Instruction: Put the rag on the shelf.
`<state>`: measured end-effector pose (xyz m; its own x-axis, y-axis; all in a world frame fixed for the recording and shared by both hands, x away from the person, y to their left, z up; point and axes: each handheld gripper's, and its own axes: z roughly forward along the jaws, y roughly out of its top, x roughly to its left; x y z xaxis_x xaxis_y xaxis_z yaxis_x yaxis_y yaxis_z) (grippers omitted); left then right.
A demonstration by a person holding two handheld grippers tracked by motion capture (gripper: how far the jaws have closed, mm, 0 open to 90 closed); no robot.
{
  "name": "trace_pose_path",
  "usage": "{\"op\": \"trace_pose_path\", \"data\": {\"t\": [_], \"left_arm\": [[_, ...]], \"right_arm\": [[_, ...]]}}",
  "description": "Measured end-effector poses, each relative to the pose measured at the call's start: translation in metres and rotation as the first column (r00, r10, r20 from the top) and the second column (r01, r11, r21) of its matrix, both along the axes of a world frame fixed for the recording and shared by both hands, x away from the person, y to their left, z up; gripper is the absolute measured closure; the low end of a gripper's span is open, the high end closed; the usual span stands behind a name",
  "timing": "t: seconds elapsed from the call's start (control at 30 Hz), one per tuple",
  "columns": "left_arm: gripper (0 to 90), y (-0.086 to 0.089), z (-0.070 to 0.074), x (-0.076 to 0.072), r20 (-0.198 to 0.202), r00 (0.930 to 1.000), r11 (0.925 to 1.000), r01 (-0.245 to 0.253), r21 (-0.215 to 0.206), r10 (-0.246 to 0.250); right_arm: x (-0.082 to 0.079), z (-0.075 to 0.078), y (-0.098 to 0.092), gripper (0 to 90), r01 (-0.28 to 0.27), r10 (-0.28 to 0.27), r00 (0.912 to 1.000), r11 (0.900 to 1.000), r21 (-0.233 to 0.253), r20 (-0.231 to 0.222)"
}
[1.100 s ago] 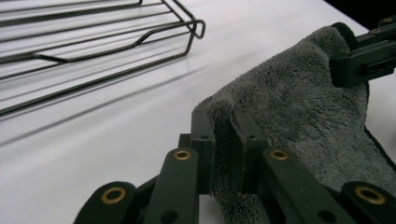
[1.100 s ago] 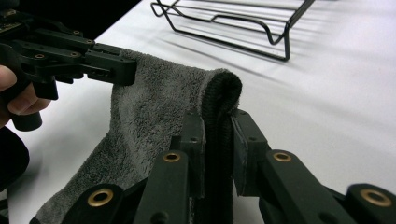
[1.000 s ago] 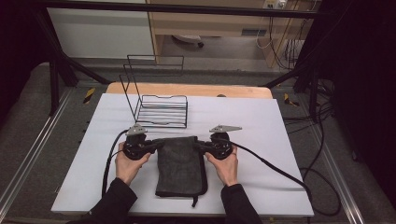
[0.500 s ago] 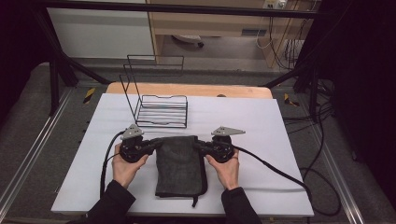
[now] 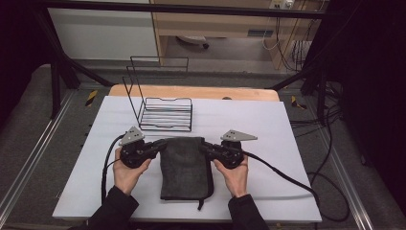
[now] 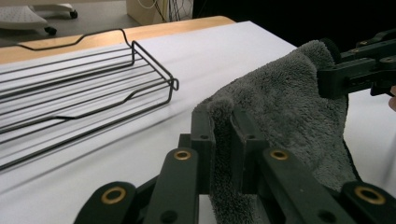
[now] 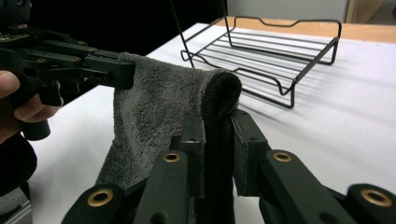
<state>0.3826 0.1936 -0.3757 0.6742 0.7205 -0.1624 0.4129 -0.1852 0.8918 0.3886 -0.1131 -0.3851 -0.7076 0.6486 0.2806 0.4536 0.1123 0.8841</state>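
Towel [image 5: 186, 165] sits at the near middle of the white table [image 5: 287, 124], its near end flat, its far edge pinched at both corners. Left gripper [image 5: 160, 143] is clamped on the far-left corner, right gripper [image 5: 205, 146] on the far-right one; each gripper view shows grey pile squeezed tight between the black jaws.

Change over the last second: both grippers have drifted slightly toward the person and the far edge has come up off the table. The gripper views show it hanging as a raised span between the two pairs of jaws. The hands kept their spacing, so the edge stays fairly taut.

My read: grasp is secured on both sides and the lift has begun (likely a fold toward the near edge, or a carry). A black cord trails out at the near edge of the cloth and could snag.

Farther off, the wire rack [image 5: 165, 112] stands apart from the cloth, empty, unmoved.
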Motion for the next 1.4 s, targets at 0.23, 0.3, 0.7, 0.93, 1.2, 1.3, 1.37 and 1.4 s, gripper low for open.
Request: {"op": "trace_pose_path", "data": {"t": [0.23,0.3,0.7,0.93,1.2,1.3,1.37,1.4], "left_arm": [[80.9,-0.001,0.012,-0.006,0.046,0.9989,0.9999,-0.001,-0.015,0.002],[80.9,-0.001,0.015,-0.007,0.055,0.9985,0.9998,0.000,-0.021,0.001],[80.9,-0.003,0.034,-0.015,0.130,0.9915,0.9982,0.001,-0.061,0.007],[81.0,-0.004,0.045,-0.016,0.167,0.9857,0.9962,-0.004,-0.087,0.018],[81.0,-0.005,0.061,-0.016,0.211,0.9765,0.9920,-0.015,-0.125,0.042],[81.0,-0.005,0.067,-0.016,0.231,0.9718,0.9909,-0.019,-0.133,0.049],[81.0,-0.004,0.070,-0.015,0.242,0.9688,0.9903,-0.019,-0.138,0.052],[81.0,-0.004,0.072,-0.015,0.248,0.9671,0.9901,-0.020,-0.139,0.054]], "right_arm": [[-0.004,0.008,-0.004,77.8,0.004,-0.005,0.9991,1.000,0.029,0.042],[-0.005,0.010,-0.005,77.8,0.003,-0.005,0.9987,0.999,0.038,0.051],[-0.012,0.029,-0.011,77.8,0.010,-0.020,0.9913,0.997,0.081,0.130],[-0.014,0.043,-0.012,78.0,0.014,-0.031,0.9835,0.995,0.094,0.178],[-0.015,0.058,-0.011,78.1,0.028,-0.057,0.9700,0.992,0.125,0.236],[-0.015,0.063,-0.010,78.1,0.033,-0.068,0.9642,0.990,0.137,0.256],[-0.015,0.066,-0.009,78.1,0.035,-0.073,0.9602,0.989,0.143,0.270],[-0.015,0.068,-0.009,78.1,0.037,-0.077,0.9585,0.988,0.147,0.275]]}}
